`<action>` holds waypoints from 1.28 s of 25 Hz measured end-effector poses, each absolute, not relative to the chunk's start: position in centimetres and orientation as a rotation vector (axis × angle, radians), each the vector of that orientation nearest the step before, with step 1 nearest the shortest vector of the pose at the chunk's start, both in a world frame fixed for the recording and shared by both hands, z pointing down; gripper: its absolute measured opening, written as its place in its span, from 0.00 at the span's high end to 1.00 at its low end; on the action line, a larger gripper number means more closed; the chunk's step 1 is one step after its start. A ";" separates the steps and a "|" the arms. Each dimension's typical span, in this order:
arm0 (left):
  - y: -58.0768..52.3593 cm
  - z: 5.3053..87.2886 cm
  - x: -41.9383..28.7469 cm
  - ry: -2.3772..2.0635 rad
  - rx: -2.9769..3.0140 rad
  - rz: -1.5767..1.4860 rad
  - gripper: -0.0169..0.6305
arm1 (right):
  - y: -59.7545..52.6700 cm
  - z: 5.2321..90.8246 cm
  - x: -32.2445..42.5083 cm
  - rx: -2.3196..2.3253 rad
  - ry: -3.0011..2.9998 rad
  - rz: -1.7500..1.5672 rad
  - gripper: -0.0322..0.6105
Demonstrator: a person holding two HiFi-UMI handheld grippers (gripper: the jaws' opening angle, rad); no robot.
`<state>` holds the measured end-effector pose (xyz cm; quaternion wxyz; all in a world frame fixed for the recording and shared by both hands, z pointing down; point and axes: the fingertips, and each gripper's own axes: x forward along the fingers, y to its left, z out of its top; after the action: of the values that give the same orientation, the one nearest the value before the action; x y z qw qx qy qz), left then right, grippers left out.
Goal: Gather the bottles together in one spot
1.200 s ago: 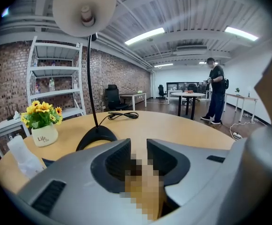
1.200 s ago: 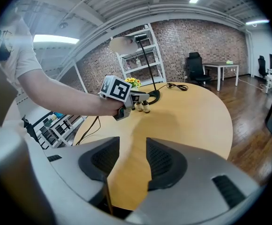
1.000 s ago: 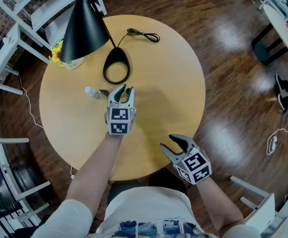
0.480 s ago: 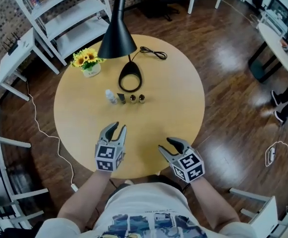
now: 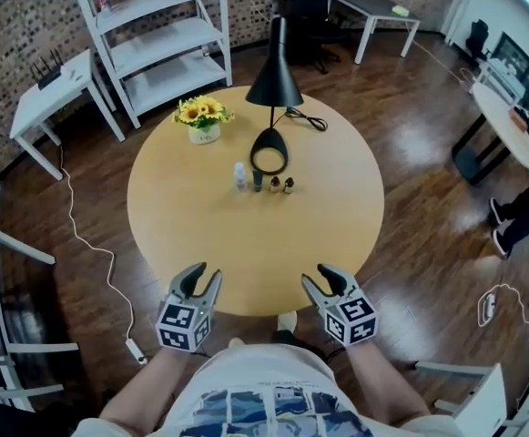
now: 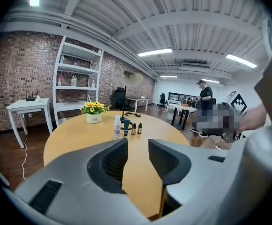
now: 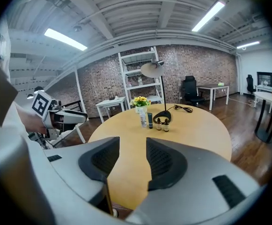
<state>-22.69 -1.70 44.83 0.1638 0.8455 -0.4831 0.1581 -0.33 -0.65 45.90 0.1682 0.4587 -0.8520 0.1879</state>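
Four bottles stand in a tight row just in front of the lamp base (image 5: pixel 269 152), on the person's side of it: a clear bottle (image 5: pixel 239 177) furthest to the left of the base; next a dark tube (image 5: pixel 258 181), possibly a capped bottle, too small to be sure; then two small amber bottles (image 5: pixel 282 186) side by side, directly before the base's ring; all upright, near each other, not clearly touching.

The black lamp shade (image 5: pixel 276 80) leans out behind the base; a flower pot (image 5: pixel 203 121) with yellow blooms sits left of and behind the base; a black cable (image 5: pixel 310 119) lies behind the base to the right; all on the round wooden desk (image 5: pixel 246 244).

Left tongs (image 5: pixel 202 274) hover at the desk's near edge, well apart from the base, left of it; the jaws have just been opening, stand parted, nothing between them; only bare desk shows through the gap.

Right tongs (image 5: pixel 323 279) hover at the near edge too, to the right of the base and well apart from it; jaws apart, gripping nothing; both tongs aim toward the row beside the base.
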 end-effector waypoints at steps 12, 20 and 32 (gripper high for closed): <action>6.7 45.9 -27.5 -1.293 2.371 0.428 0.77 | 8.2 45.2 -3.6 1.411 -2.316 0.445 0.63; 9.4 45.7 -30.3 -1.340 2.386 0.424 0.77 | 11.2 44.5 -4.2 1.465 -2.298 0.376 0.63; 13.1 46.6 -34.2 -1.440 2.352 0.507 0.77 | 14.0 46.1 -4.8 1.527 -2.256 0.380 0.63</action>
<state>-34.19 13.06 46.56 0.1681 0.8268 -0.5064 0.1782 -4.82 14.01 46.11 0.1944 0.5445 -0.8046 0.1357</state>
